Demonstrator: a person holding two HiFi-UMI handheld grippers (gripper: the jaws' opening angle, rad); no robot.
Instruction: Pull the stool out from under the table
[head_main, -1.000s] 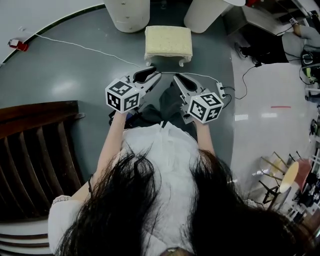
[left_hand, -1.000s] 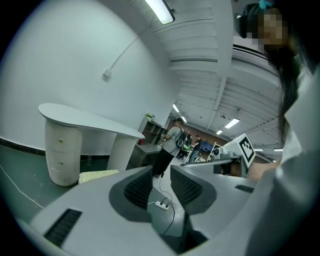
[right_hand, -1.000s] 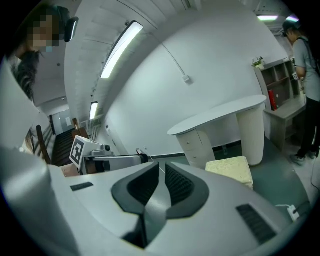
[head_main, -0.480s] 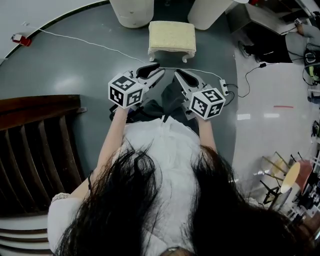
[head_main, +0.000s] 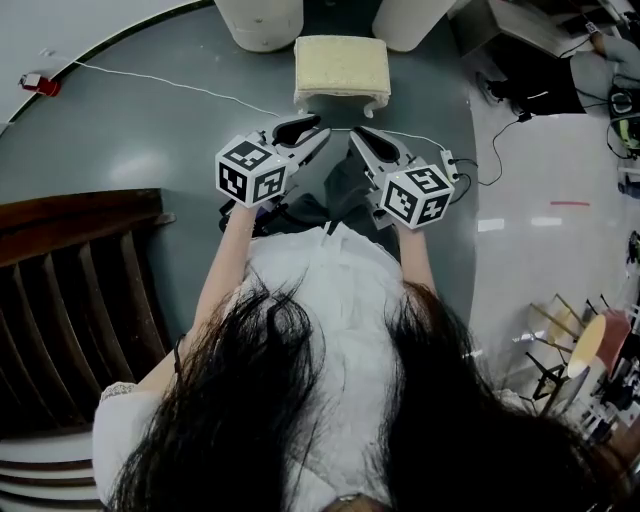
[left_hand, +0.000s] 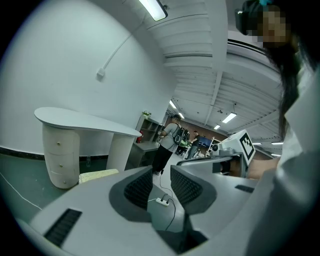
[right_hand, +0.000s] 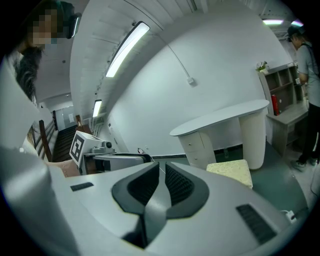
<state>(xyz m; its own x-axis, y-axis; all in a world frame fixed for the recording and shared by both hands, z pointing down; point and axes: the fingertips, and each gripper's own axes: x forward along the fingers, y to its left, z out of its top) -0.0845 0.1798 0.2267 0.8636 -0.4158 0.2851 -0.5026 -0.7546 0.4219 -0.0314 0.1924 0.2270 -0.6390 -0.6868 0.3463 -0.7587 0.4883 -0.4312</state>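
Observation:
The stool (head_main: 342, 63) has a cream cushion and short white legs. It stands on the grey floor just in front of the white table's two pedestals (head_main: 262, 18). It shows again in the left gripper view (left_hand: 97, 175) and the right gripper view (right_hand: 230, 171), beside the table (right_hand: 220, 120). My left gripper (head_main: 300, 129) is held in the air short of the stool. Its jaws stand a narrow gap apart with nothing between them (left_hand: 161, 177). My right gripper (head_main: 368, 138) hovers beside it, shut and empty (right_hand: 161, 172). Neither touches the stool.
A white power strip (head_main: 447, 165) with a black cord lies on the floor to the right of the grippers. A thin white cable (head_main: 170, 88) runs left to a red object (head_main: 38, 85). Dark wooden stairs (head_main: 70, 290) are at the left. A person (left_hand: 167, 145) stands by shelves.
The stool and both grippers sit a little higher in the head view. The distance between grippers and stool looks about the same, and the jaws have not changed.

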